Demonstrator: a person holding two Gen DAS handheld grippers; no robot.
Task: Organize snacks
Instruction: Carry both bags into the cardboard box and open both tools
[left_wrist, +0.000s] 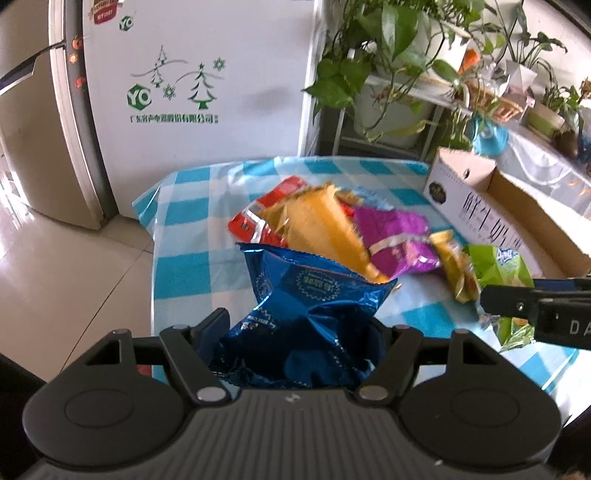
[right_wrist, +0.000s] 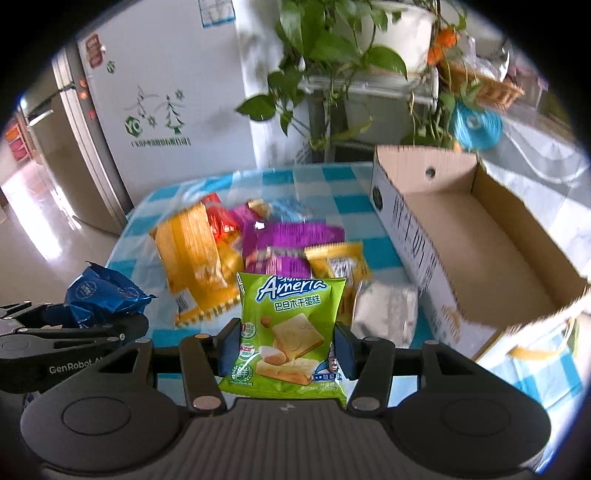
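Note:
My left gripper (left_wrist: 295, 332) is shut on a crumpled blue snack bag (left_wrist: 310, 306), held above the near edge of the checked table; it also shows in the right wrist view (right_wrist: 99, 291). My right gripper (right_wrist: 286, 347) is shut on a green Ameria cake packet (right_wrist: 291, 332), upright between the pads; it shows at the right in the left wrist view (left_wrist: 498, 266). A pile of orange (right_wrist: 188, 254), red (right_wrist: 218, 218), purple (right_wrist: 288, 243) and yellow (right_wrist: 340, 266) packets lies mid-table. A silver packet (right_wrist: 384, 314) lies beside the open cardboard box (right_wrist: 480, 236).
The table has a blue-and-white checked cloth (left_wrist: 192, 221). A white fridge (left_wrist: 192, 74) stands behind it, with potted plants (left_wrist: 388, 55) on a rack to the right. The floor drops away at the table's left edge.

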